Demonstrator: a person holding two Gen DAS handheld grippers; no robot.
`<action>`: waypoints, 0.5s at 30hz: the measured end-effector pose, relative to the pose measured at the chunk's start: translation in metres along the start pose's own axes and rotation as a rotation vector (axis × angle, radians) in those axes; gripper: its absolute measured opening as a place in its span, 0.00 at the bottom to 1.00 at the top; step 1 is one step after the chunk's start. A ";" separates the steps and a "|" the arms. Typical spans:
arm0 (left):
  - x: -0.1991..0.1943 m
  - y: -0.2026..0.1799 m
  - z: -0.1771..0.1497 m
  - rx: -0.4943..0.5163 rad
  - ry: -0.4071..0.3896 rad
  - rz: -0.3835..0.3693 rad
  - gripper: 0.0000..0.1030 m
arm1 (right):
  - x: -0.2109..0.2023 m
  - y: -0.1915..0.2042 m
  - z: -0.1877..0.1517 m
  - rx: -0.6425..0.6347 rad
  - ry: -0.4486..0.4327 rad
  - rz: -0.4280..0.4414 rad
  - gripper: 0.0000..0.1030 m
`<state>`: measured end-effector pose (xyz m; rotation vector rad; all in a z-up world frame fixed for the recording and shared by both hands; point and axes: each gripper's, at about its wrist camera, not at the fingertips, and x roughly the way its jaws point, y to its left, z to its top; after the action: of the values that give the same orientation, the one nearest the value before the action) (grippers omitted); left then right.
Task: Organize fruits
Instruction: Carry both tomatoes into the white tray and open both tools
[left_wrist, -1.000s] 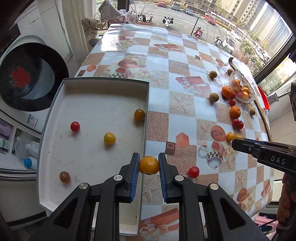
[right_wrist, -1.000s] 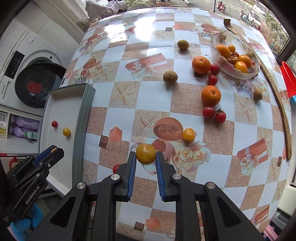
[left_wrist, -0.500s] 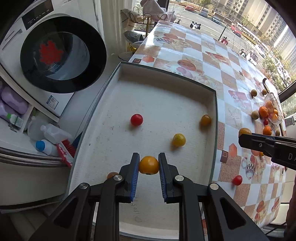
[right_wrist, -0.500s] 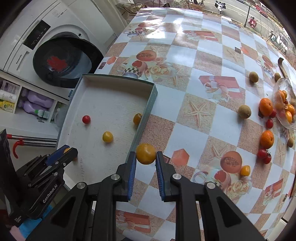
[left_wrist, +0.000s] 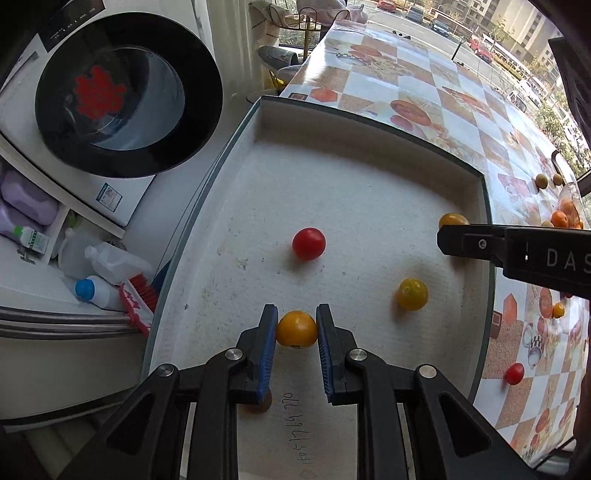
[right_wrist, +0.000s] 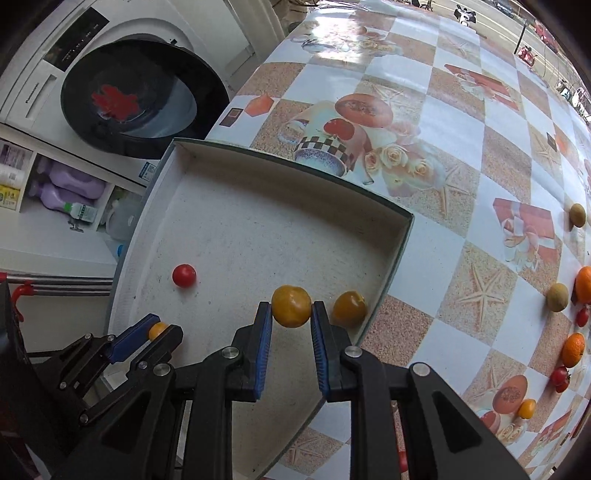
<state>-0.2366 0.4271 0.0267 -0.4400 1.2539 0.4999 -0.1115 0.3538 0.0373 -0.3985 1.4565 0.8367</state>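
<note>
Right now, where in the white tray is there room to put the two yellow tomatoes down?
Free: the tray's far half, beyond the red tomato, and its left side. Crowded: the right wall, where a yellow tomato and an orange one lie.

I saw the tabletop covered in a checkered cloth printed with starfish, roses and cups. At its near left corner sat a shallow white tray, part of it jutting past the edge. On the cloth to the right lay oranges, brownish round fruits, red cherry tomatoes and a small yellow tomato.
</note>
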 end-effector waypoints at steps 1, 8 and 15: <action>0.001 0.000 0.000 0.001 0.001 0.002 0.22 | 0.003 0.000 0.003 0.000 0.001 -0.003 0.23; 0.008 -0.003 0.000 0.030 0.008 0.018 0.22 | 0.022 0.002 0.017 -0.014 0.014 -0.037 0.23; 0.010 -0.006 -0.001 0.071 0.010 0.035 0.24 | 0.031 0.008 0.021 -0.032 0.014 -0.051 0.24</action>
<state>-0.2316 0.4227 0.0172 -0.3610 1.2869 0.4818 -0.1052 0.3811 0.0121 -0.4644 1.4418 0.8183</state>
